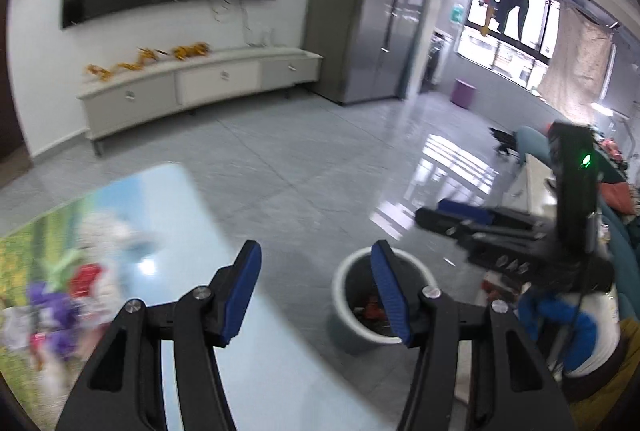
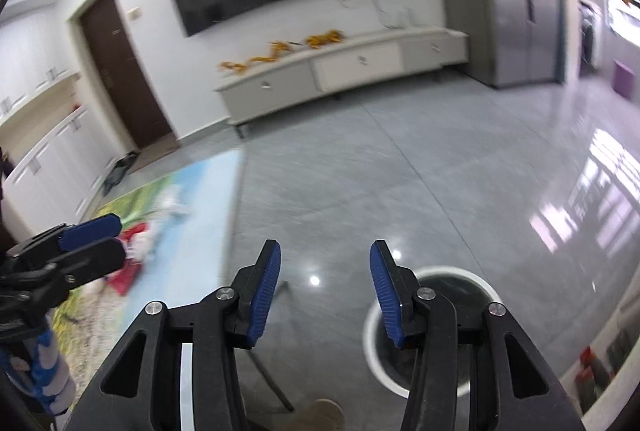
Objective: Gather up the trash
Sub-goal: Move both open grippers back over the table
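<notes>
Above a glossy surface [image 1: 248, 371], the left hand-held gripper [image 1: 316, 289] hangs with its blue pads spread apart and nothing between them. Blurred scraps of trash [image 1: 68, 303] lie on the surface's printed part, left of it. Beyond the edge, a white-rimmed bin [image 1: 352, 315] stands on the grey floor [image 1: 312, 159]. The right hand-held gripper [image 2: 325, 291] is likewise spread and empty, with the bin [image 2: 374, 327] below its right pad.
</notes>
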The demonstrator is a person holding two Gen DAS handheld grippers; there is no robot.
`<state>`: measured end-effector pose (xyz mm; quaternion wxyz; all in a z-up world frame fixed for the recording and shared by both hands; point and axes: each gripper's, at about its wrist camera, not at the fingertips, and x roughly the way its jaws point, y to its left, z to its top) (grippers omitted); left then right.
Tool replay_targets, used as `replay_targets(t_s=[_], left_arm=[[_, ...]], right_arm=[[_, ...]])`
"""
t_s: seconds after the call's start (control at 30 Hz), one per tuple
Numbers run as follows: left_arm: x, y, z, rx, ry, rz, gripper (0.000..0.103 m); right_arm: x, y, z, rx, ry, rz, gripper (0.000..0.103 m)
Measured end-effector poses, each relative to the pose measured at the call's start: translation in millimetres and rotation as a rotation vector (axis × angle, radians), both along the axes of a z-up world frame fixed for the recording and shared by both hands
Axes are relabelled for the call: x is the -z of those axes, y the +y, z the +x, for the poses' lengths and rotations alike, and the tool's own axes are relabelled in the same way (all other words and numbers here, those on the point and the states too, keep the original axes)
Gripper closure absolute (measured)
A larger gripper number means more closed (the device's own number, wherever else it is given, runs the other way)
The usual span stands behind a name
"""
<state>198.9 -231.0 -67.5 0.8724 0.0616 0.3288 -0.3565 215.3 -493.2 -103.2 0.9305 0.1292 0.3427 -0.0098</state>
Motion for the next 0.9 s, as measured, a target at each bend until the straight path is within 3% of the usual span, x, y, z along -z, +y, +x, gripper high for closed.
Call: replay_targets(t_s=[0.17, 0.27, 0.5, 0.63, 0.9], left_arm=[[-3.4, 89.4, 9.8, -0.114, -0.034, -0.007, 0.046], [4.0, 153.5, 23.4, -0.214, -0.039, -0.001, 0.039], [40.1, 260.3, 61.8, -0.373, -0.007, 0.086, 0.04], [65.3, 283.5, 84.0, -0.386, 0.028, 0.138, 0.039], [94.1, 283.6, 116.8, -0.369, 0.102, 0.176, 0.04]], right_arm=[[-15.8, 65.8, 18.6, -0.127, -0.017, -0.018, 0.052], [-17.4, 102.7, 34.2, -0.19, -0.012, -0.021, 0.05], [13.0, 175.6, 82.6, -0.326, 0.063, 0.007, 0.048], [42.0, 215.3, 123.0, -0.393, 0.134, 0.044, 0.048], [82.9, 254.0, 176.8, -0.438, 0.222, 0.081, 0.048]])
